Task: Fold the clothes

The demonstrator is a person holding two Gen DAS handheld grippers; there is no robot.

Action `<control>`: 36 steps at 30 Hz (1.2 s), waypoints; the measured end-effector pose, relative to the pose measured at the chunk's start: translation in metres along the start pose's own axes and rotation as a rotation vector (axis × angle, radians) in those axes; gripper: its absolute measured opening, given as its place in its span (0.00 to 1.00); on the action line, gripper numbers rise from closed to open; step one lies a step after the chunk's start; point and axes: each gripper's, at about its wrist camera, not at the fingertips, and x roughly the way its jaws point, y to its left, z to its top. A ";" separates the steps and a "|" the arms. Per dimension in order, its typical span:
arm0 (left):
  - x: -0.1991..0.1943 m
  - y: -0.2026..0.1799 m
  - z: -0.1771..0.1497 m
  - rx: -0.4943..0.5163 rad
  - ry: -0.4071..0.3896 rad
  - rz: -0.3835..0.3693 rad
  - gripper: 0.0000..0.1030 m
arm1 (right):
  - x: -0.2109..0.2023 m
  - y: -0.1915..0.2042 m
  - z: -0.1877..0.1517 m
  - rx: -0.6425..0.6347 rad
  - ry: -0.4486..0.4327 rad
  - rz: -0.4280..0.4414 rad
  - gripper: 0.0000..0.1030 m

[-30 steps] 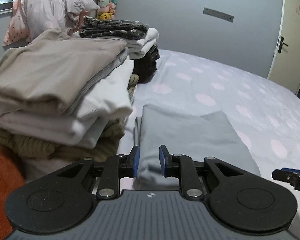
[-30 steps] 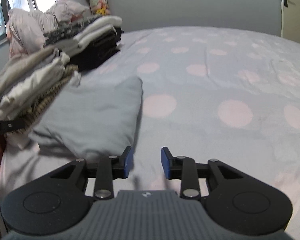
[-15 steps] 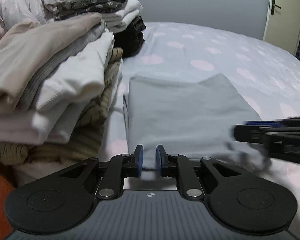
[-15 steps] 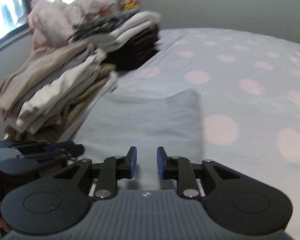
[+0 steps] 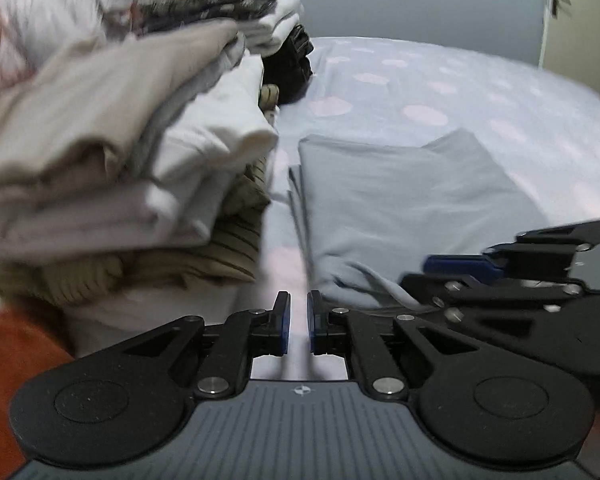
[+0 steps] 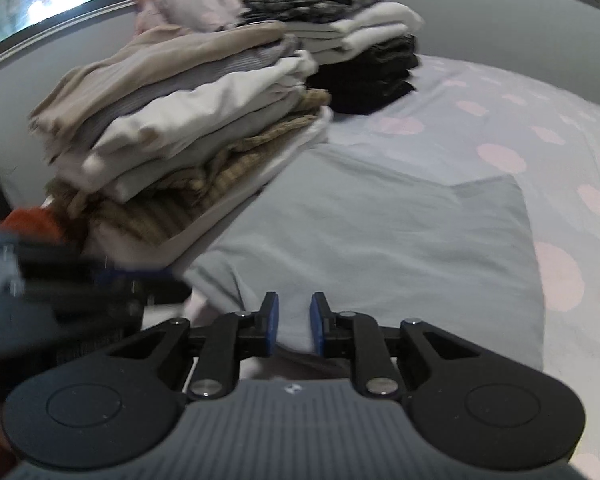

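Observation:
A folded pale grey-blue garment (image 5: 404, 196) lies flat on the dotted bed; it also shows in the right wrist view (image 6: 380, 248). My left gripper (image 5: 298, 322) is at the garment's near left corner, jaws narrowly apart, nothing between them. My right gripper (image 6: 293, 322) hovers at the garment's near edge, jaws open with cloth seen in the gap but not pinched. The right gripper also shows in the left wrist view (image 5: 460, 272), low over the near right edge. The left gripper appears blurred in the right wrist view (image 6: 80, 288).
A tall stack of folded beige, white and striped clothes (image 5: 120, 168) stands just left of the garment, also in the right wrist view (image 6: 188, 120). A second stack with black items (image 6: 364, 60) sits behind. The dotted bedsheet (image 5: 480, 96) stretches right. An orange item (image 5: 8, 360) lies near left.
Both grippers have moved in to the garment's near edge. The right gripper swung left from the bare sheet onto the garment. The left jaws have narrowed.

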 end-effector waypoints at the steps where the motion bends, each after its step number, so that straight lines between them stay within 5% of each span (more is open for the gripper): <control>1: 0.001 -0.004 0.001 0.046 -0.013 0.023 0.08 | 0.000 0.002 -0.002 -0.021 0.002 0.002 0.20; 8: 0.005 -0.033 -0.003 0.319 -0.090 0.044 0.08 | 0.003 -0.005 -0.004 -0.035 0.027 0.031 0.19; 28: 0.013 -0.049 -0.020 0.595 -0.087 -0.040 0.00 | 0.009 -0.017 -0.003 0.018 0.075 0.083 0.19; 36: 0.014 -0.037 -0.012 0.590 -0.047 -0.114 0.00 | 0.010 -0.018 -0.004 0.024 0.075 0.093 0.19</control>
